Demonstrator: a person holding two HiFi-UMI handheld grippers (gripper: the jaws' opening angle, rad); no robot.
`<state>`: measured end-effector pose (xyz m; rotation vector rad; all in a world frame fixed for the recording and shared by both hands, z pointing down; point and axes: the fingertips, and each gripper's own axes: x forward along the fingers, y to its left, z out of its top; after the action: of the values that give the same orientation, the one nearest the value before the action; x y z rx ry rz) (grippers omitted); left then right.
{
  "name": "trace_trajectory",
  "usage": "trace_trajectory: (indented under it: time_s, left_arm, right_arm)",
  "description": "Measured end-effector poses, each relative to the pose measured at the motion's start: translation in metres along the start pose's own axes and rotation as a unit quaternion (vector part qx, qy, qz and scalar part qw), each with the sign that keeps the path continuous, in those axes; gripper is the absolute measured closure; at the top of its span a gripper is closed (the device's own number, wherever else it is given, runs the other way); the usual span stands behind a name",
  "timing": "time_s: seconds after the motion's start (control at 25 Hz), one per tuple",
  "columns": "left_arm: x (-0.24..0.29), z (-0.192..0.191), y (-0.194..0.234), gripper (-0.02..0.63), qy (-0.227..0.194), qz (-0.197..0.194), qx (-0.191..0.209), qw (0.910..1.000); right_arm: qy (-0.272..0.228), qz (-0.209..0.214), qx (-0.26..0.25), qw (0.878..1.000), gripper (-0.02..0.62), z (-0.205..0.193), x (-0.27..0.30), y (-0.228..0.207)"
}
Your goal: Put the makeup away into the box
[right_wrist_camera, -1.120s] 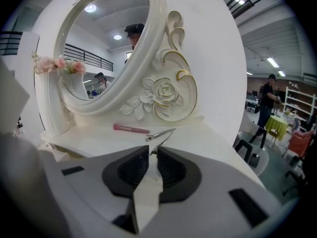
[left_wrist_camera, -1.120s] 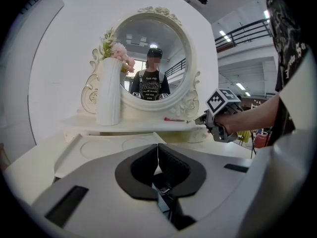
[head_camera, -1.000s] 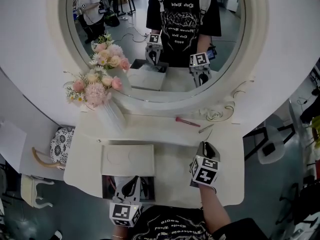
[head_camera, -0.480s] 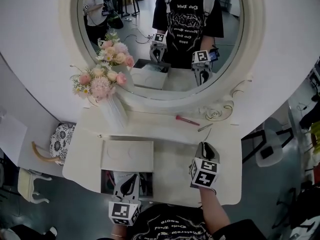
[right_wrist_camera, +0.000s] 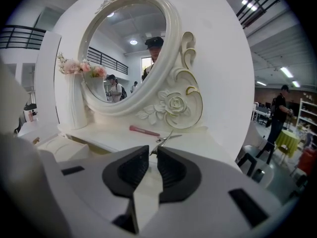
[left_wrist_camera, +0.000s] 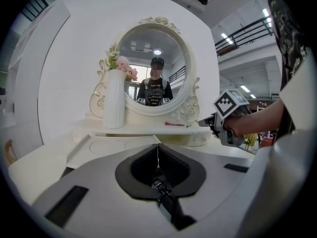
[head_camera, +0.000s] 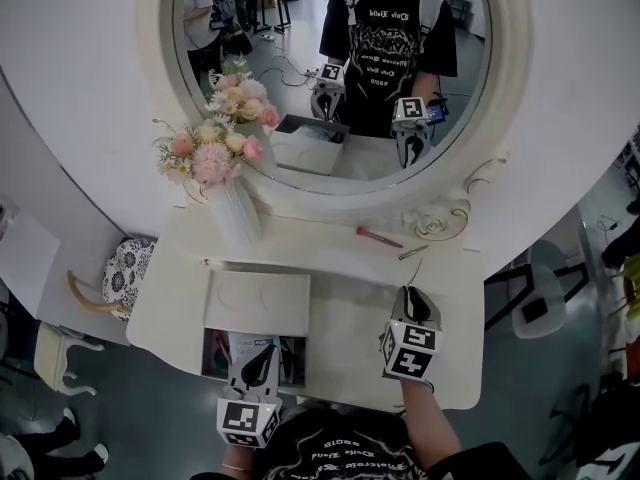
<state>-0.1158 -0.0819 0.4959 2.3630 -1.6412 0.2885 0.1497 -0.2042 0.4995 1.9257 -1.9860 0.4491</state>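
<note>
Makeup = slim pink stick (head_camera: 378, 237), lying flat on shelf under mirror (head_camera: 330, 68), not in box yet. Thin metal clip (head_camera: 412, 253) just right of it, not touching. Box (head_camera: 258, 303) white, front left of table (head_camera: 350, 308), lid flipped open, well apart from stick.

Right tongs (head_camera: 413, 298) parted just a crack, nothing between, aimed at clip and stick, short of both. Left tongs (head_camera: 260, 366) closed tight, empty, over box.

Only head view shows box's dark inside. Left gripper view catches right tongs side-on in hand (left_wrist_camera: 252, 125). Right gripper view shows rose carving (right_wrist_camera: 173, 103) on mirror frame.
</note>
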Motion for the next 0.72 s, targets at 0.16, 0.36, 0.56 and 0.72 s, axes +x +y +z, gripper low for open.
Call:
trace_trajectory:
  time_s: [0.16,0.36,0.56,0.72]
  left_arm:
    - [-0.004,0.001,0.002,0.589,-0.005,0.009,-0.007,0.9999]
    - [-0.007,-0.001,-0.001,0.589,0.0,0.01,0.007,0.9999]
    - [-0.01,0.001,-0.001,0.59,-0.006,0.015,-0.001,0.9999]
    - [-0.014,-0.001,-0.001,0.59,-0.005,0.018,-0.003,0.9998]
  right_arm:
    - [-0.009,0.017,-0.015,1.0,0.534,0.004,-0.006,0.009]
    - [-0.034,0.048,-0.043,0.997,0.532,0.017,-0.019,0.024]
    - [-0.048,0.065,-0.05,0.995,0.532,0.021,-0.029,0.031]
    - [-0.048,0.075,-0.06,0.994,0.532,0.019,-0.033,0.035]
